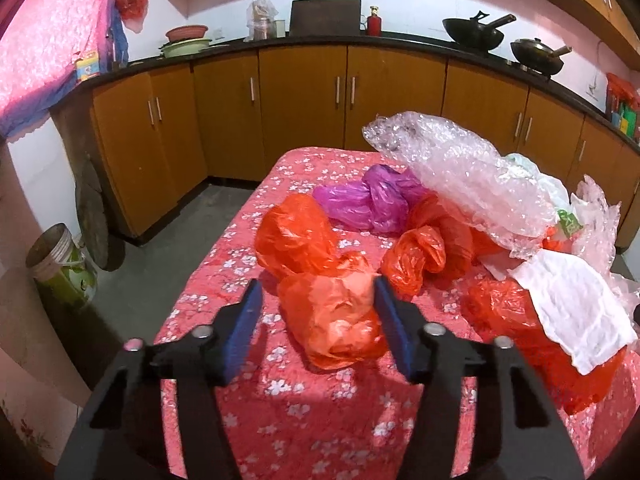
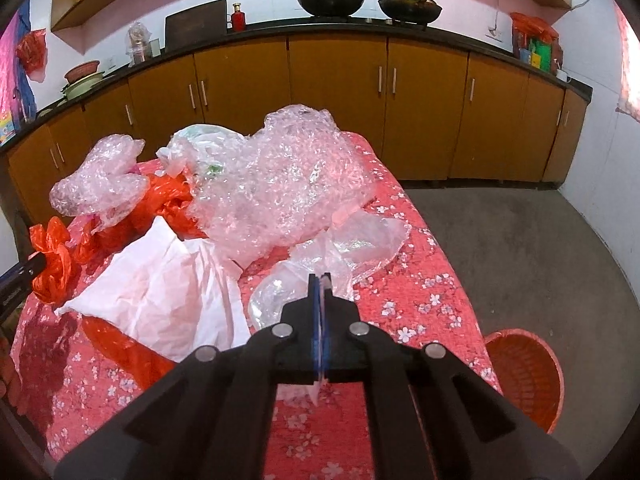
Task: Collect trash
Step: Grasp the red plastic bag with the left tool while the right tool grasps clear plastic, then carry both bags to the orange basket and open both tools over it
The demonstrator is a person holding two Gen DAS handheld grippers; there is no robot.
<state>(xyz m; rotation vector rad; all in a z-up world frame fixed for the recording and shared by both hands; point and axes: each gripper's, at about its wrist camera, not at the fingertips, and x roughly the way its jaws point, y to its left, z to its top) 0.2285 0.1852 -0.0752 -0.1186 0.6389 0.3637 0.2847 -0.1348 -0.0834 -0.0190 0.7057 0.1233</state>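
A table with a red flowered cloth (image 1: 304, 412) holds a heap of plastic trash. In the left wrist view my left gripper (image 1: 318, 288) is open, its blue pads on either side of a crumpled orange bag (image 1: 336, 320). Behind lie more orange bags (image 1: 296, 236), a purple bag (image 1: 360, 204), bubble wrap (image 1: 460, 172) and white paper (image 1: 576, 312). In the right wrist view my right gripper (image 2: 320, 280) is shut on a clear thin plastic bag (image 2: 340, 256), a strip of it hanging below the jaws. Bubble wrap (image 2: 288, 184) and white paper (image 2: 168, 292) lie beside it.
An orange woven basket (image 2: 524, 376) stands on the floor at the table's right side. A bucket (image 1: 64, 264) stands on the floor to the left. Brown cabinets (image 1: 304, 96) with woks (image 2: 332, 0) on the counter run along the far wall.
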